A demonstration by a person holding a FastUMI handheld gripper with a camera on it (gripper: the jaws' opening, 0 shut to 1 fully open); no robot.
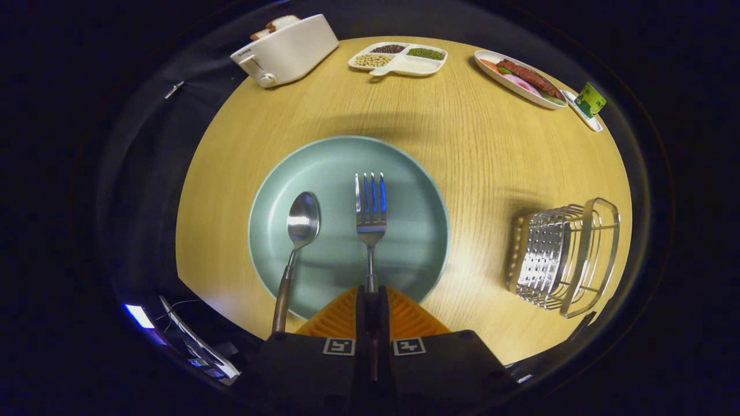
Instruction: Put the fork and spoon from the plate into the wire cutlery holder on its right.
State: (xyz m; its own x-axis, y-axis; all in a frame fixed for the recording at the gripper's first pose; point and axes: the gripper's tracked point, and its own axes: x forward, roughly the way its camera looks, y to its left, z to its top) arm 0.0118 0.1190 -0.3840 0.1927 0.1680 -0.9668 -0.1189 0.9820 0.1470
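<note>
The tool [370, 294] has its two fingers pressed in on the handle of the fork [370, 211], whose tines point away over the pale green plate [341, 159]. The spoon [300, 231] lies just left of the fork, bowl on the plate and its brown handle running back over the rim. The wire cutlery holder [563, 257] stands to the right of the plate on the wooden table [480, 144], apart from it. Beyond the plate sit a toaster [286, 49], a divided dish of beans [399, 58] and a dish of food [520, 78].
</note>
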